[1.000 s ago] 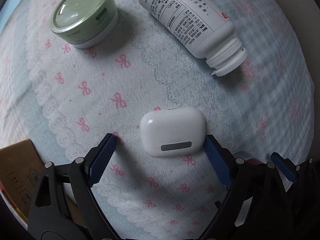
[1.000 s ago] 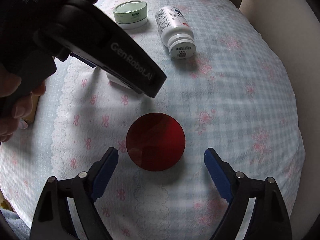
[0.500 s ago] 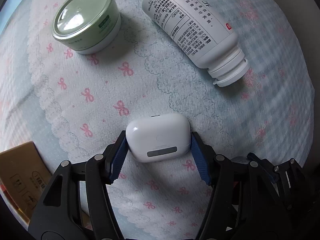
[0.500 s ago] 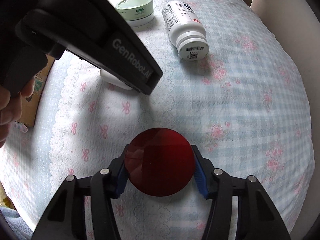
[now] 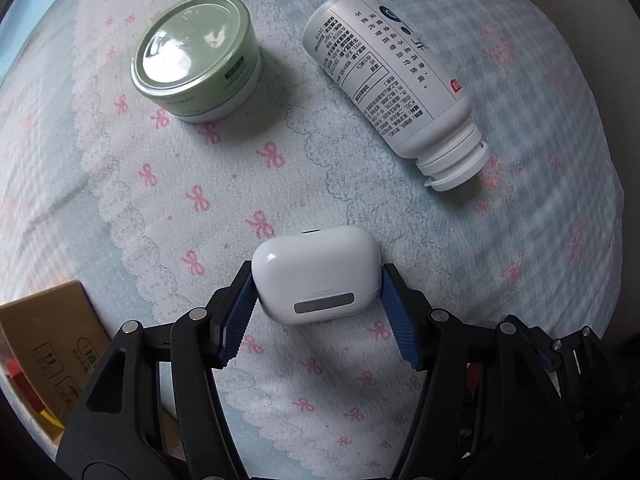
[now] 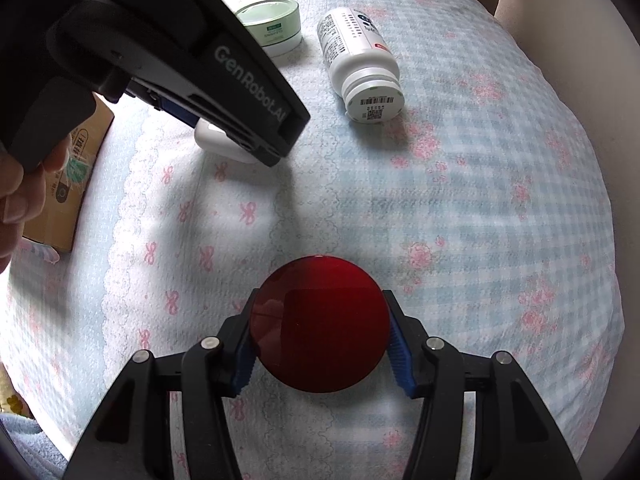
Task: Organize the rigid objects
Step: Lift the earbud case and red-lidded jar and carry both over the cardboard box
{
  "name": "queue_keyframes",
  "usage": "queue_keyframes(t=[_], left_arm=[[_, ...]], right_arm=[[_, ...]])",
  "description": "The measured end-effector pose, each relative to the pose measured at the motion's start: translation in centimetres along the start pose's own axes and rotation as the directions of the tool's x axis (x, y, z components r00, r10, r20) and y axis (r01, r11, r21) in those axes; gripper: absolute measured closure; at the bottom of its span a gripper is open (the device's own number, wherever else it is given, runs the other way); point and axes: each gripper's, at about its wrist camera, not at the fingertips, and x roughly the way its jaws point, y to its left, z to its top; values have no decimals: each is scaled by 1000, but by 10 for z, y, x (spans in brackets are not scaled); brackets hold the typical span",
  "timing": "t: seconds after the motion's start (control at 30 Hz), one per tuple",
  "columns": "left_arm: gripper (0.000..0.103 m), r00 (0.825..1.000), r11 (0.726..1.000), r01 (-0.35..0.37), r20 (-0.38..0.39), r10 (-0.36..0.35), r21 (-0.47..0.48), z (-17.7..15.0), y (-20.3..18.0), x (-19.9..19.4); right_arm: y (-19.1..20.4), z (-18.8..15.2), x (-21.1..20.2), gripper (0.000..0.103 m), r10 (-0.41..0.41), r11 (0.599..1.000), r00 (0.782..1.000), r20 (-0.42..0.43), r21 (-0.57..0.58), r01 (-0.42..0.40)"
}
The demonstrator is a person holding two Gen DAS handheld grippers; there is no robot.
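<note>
On the bedspread point(image 5: 120, 208), the earbud case point(image 5: 316, 280) sat nearest in the left wrist view, between the pads of the left gripper point(image 5: 318, 312). Farther off lay the round tin point(image 5: 196, 58) at the left and the bottle point(image 5: 392, 84) on its side at the right, well apart. A cardboard box point(image 5: 48, 336) lay at the near left. In the right wrist view the disc point(image 6: 320, 324) sat between the pads of the right gripper point(image 6: 322, 344), the case point(image 6: 218, 142) far left of it.

My left gripper point(image 5: 318, 312) and right gripper point(image 6: 320, 340) share one build: matte black linkage arms with triangular cut-outs, silver round-headed screws at the pivots, ribbed blue pads lining the jaws. My left unit's black housing bears grey "GenRobot.AI" lettering, seen from the right wrist.
</note>
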Motion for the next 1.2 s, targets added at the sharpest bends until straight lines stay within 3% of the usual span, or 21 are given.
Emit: queue_keyframes(t=[0.37, 0.73, 1.0, 1.2], left_arm=[[45, 994, 999, 36, 102, -32, -41, -9, 14, -73], [45, 964, 997, 65, 262, -49, -52, -48, 30, -181], [45, 928, 994, 90, 366, -62, -60, -107, 77, -252], [45, 920, 991, 87, 391, -42, -100, -167, 137, -279]], right_arm=[[-13, 3, -50, 52, -60, 998, 997, 56, 24, 58], [3, 13, -153, 52, -134, 991, 975, 178, -7, 137], [41, 29, -227, 52, -132, 989, 957, 258, -30, 144], [94, 38, -266, 52, -102, 993, 954, 282, -29, 115]])
